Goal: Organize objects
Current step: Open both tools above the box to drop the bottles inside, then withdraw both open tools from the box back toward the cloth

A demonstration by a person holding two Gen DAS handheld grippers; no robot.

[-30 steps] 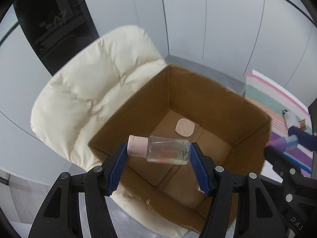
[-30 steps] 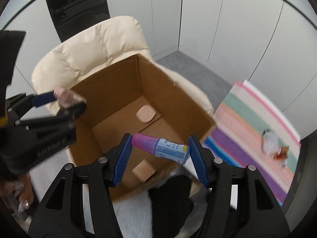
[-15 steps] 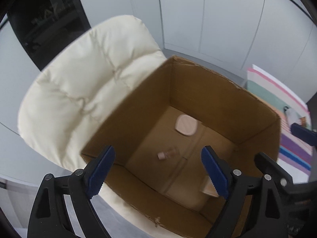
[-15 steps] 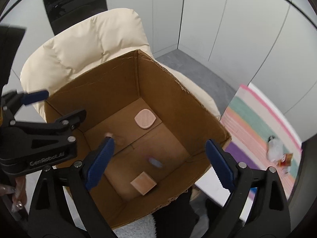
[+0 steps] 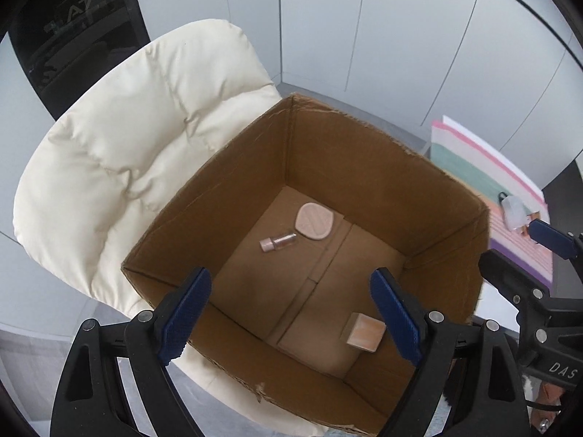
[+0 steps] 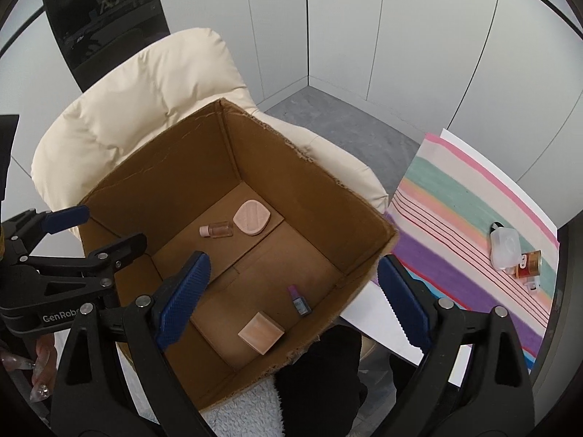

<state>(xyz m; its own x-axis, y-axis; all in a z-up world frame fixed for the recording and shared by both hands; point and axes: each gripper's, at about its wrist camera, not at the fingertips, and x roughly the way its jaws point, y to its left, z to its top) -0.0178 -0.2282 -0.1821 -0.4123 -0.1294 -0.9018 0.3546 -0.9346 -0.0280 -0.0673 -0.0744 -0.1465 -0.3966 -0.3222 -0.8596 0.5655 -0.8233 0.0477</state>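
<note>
An open cardboard box [image 5: 364,167] [image 6: 175,167] rests on a cream padded chair. On its floor lie a clear bottle with a pink cap [image 5: 278,242] [image 6: 216,229], a pink rounded pad [image 5: 314,221] [image 6: 251,217], a small peach cube [image 5: 362,332] [image 6: 261,331] and a purple-capped blue bottle [image 6: 299,300]. My left gripper [image 5: 289,313] [image 6: 96,231] hangs open over the box with nothing between its fingers. My right gripper [image 6: 293,302] [image 5: 528,251] is open too, above the box's near right corner, empty.
The cream chair [image 5: 120,160] [image 6: 145,105] backs the box. A striped cloth [image 6: 473,225] [image 5: 484,167] at the right carries a clear plastic case [image 6: 504,247] [image 5: 513,211] and a small brown jar [image 6: 530,264]. A person's fingers [image 6: 34,367] show at the lower left. Grey panelled walls stand behind.
Both grippers opened and let go: the clear bottle dropped from the left, the purple-capped bottle from the right. Both now lie on the box floor.
</note>
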